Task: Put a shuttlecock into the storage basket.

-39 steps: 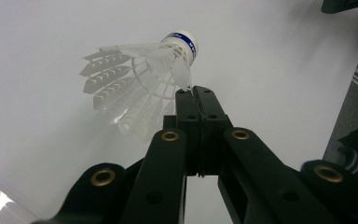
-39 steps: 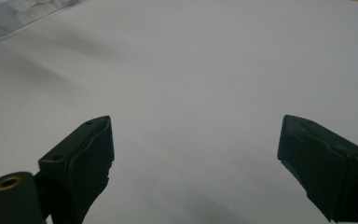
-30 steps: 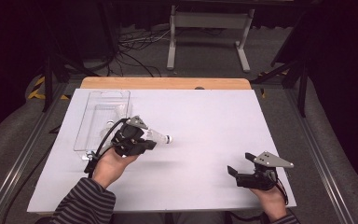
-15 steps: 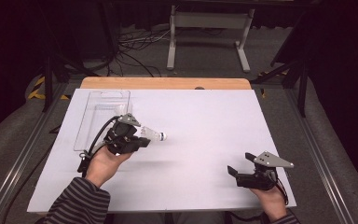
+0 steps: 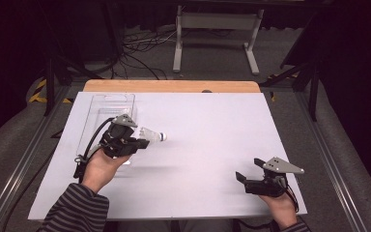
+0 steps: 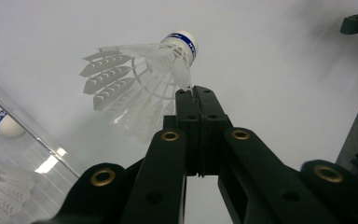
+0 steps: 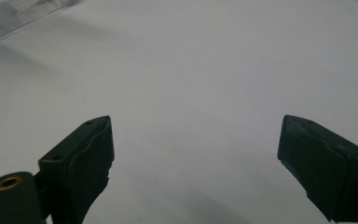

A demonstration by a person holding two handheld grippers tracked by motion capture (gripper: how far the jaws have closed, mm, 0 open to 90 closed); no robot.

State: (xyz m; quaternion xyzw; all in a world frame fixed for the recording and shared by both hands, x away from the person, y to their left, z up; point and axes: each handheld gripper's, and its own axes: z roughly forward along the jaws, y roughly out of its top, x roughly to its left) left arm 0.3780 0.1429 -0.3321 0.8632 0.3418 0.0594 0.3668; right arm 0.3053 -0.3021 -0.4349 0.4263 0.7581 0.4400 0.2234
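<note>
On the white tabletop, a shuttlecock is pinched by its feathers in the left hand-held gripper near the left edge; the right hand-held gripper is held wide open, empty, near the front right corner.

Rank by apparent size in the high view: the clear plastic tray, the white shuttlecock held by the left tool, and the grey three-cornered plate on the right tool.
1. Clear plastic tray, largest.
2. Grey three-cornered plate on the right tool.
3. White feathered shuttlecock, pinched in the left tool; close to the plate in size, so this order is unsure.
</note>
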